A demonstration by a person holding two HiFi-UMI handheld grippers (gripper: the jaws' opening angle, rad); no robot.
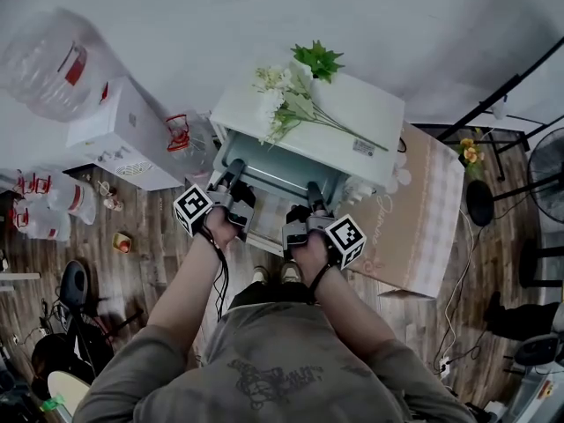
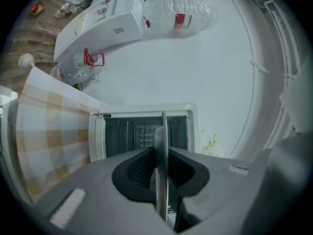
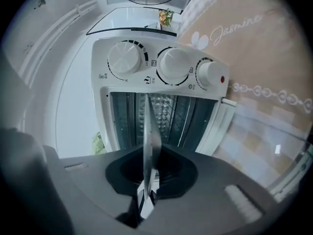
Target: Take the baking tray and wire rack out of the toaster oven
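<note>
- Gripping tray (image 2: 162,131) at its front edge with left gripper (image 1: 236,167); jaws pressed together on the thin metal, seen edge-on in left gripper view.
- Doing the same with right gripper (image 1: 313,190): jaws pinched on that same rim, with nothing else between them.
- Holding one edge at two spots, well apart. Probably to keep tray flat and stop it twisting on the slide-out.
- Pointing both grippers roughly level at oven (image 1: 370,113) mouth. Looks lined up with the runners for a straight pull.
- Placing tray as running from the jaws back into the cavity, so not out yet. Can't tell how far along.
- Placing rack (image 3: 168,106) inside the cavity too, beyond tray, with neither gripper on it. Likely second in line, judging by the task.
- Noting door (image 3: 221,124) swung open, clear of the mouth, so nothing blocks the pull.
- Noting knobs (image 3: 172,65) in a row beside the mouth, untouched.
- Seeing oven on a bench under a checked cloth (image 1: 423,210), with flowers (image 1: 286,95) lying on top of oven.
- Standing on wood floor (image 1: 150,263), facing a white wall (image 1: 264,16).
- Clutter to the left: a clear jug (image 1: 53,60), a white box (image 1: 123,135) and smaller bottles on floor.
- Fan (image 1: 546,174) and cables off to the right.
</note>
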